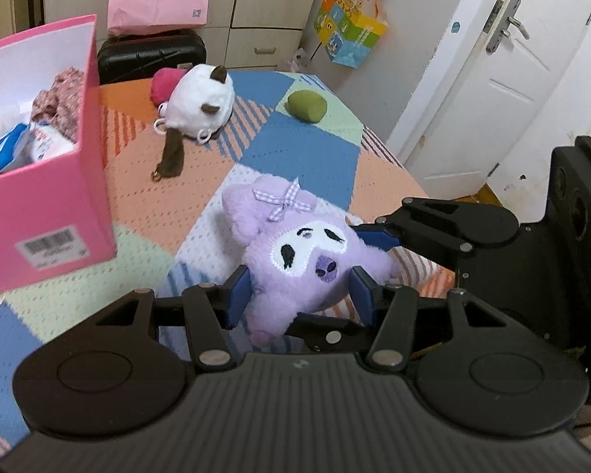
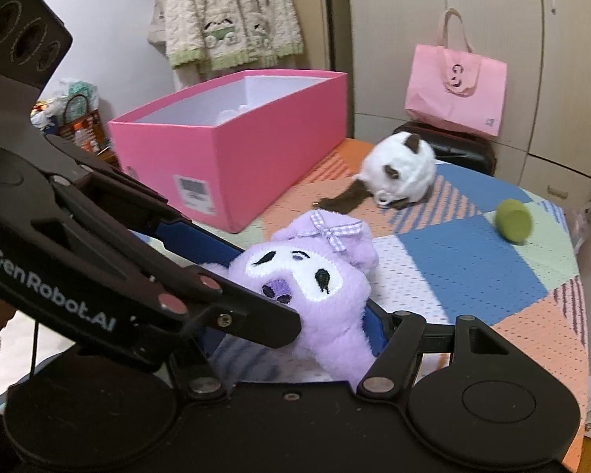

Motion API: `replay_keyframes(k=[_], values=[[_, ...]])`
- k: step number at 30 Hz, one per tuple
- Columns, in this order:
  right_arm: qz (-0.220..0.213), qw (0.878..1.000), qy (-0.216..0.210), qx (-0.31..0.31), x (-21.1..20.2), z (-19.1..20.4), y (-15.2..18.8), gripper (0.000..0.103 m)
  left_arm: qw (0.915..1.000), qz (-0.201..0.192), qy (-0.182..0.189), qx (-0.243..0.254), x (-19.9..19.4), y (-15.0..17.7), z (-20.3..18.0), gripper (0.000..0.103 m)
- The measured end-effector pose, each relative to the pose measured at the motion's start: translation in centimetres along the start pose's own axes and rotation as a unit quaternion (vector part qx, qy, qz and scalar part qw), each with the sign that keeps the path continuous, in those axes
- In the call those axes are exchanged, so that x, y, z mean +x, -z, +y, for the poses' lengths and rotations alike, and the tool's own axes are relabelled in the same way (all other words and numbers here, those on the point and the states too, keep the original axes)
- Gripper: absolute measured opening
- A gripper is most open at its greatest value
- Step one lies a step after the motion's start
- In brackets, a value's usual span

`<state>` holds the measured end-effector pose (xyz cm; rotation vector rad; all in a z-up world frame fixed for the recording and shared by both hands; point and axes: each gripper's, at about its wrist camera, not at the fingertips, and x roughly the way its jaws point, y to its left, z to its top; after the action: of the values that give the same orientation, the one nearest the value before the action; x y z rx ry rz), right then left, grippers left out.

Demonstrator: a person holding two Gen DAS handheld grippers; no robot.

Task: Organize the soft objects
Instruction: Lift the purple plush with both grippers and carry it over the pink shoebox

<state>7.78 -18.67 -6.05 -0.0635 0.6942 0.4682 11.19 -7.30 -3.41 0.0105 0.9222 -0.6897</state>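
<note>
A: Note on the purple plush. It sits between both tools, above the patchwork cover, just beside the pink box. Left gripper: blue pads pressed into its lower body from both sides, fur bulging around them, so clenched on the toy. Right gripper: one blue finger lies along the head, the other under the body; it looks closed on the same toy.

B: Handling?

A: Judged light, very soft, compressible, not fragile. The fur may slide on the pads. Best hold is across the stuffed body, not the gingham bow.

B: Readable writing?

A: "GenRobot.AI" on the left tool in the right wrist view. The box has a barcode label, text illegible. The pink tote has a logo I cannot read.
</note>
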Motion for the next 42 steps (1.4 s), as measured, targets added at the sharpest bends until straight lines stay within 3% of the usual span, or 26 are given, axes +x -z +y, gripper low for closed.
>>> replay_keyframes(k=[13, 21, 31, 36, 42], values=[[0.023, 0.997, -0.046, -0.051, -1.7, 6.0, -2.2, 0.072, 0.9995, 0.02, -0.012, -0.021, -6.3, 2.3, 1.3, 0.052], [0.001, 0.995, -0.071, -0.076, -2.6, 9.1, -5.1, 0.073, 0.9986, 0.006, -0.016, -0.051, -10.8, 2.2, 3.1, 0.054], [-0.047, 0.992, -0.059, -0.1, -1.6, 10.8, -10.6, 0.073, 0.9959, -0.063, -0.048, -0.045, -14.6, -1.0, 5.9, 0.054], [-0.053, 0.993, -0.037, -0.096, 0.7, 10.2, -12.9, 0.074, 0.9941, -0.089, -0.06, -0.019, -14.0, -3.2, 7.8, 0.055], [-0.053, 0.994, -0.003, -0.093, 3.9, 9.6, -14.9, 0.074, 0.9945, -0.094, -0.04, -0.024, -12.0, -5.7, 11.2, 0.055]])
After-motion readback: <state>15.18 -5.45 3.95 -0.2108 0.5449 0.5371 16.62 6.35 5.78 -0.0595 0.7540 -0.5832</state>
